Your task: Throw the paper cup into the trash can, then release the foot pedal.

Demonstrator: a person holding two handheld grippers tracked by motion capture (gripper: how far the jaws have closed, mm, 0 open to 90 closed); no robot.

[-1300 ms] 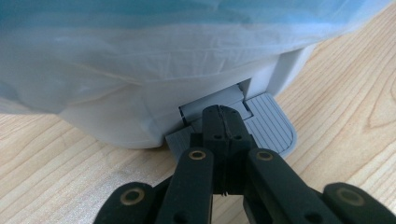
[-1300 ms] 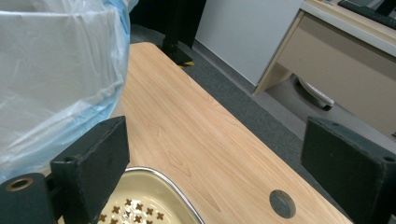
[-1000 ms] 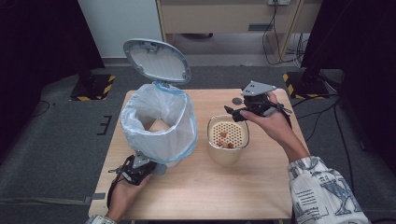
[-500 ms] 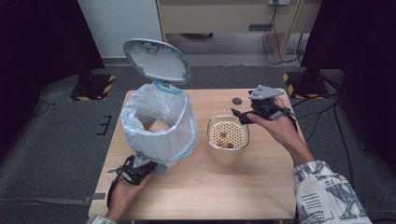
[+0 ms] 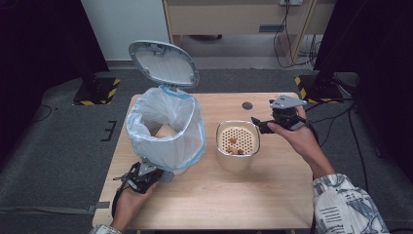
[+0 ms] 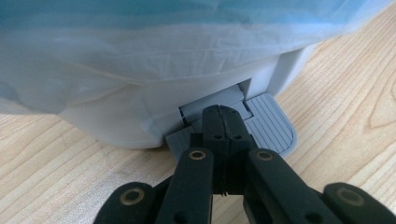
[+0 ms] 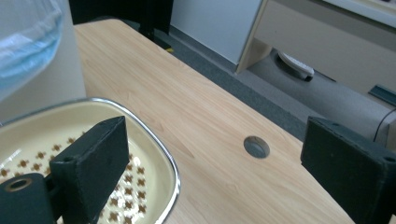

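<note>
A white pedal bin (image 5: pixel 165 131) lined with a pale blue bag stands on the left of the wooden table (image 5: pixel 272 195), its grey lid (image 5: pixel 163 63) tipped up. My left gripper (image 5: pixel 146 175) sits at the bin's foot. In the left gripper view it (image 6: pixel 222 112) is shut, with its tips resting on the grey ribbed pedal (image 6: pixel 273 126). A cream bowl (image 5: pixel 237 158) with a perforated insert holds a few brown scraps (image 5: pixel 234 146). My right gripper (image 5: pixel 263 126) hovers by the bowl's right rim, open. One jaw is over the bowl's rim (image 7: pixel 159 154), with nothing held.
A round cable hole (image 5: pixel 247 105) lies in the tabletop behind the bowl and also appears as a hole (image 7: pixel 256 146) between the right jaws. Dark stands with striped bases flank the table. A cabinet stands beyond the far edge.
My right gripper has drifted right and lower, toward the bowl's right rim. The left gripper, bin and lid have stayed put.
</note>
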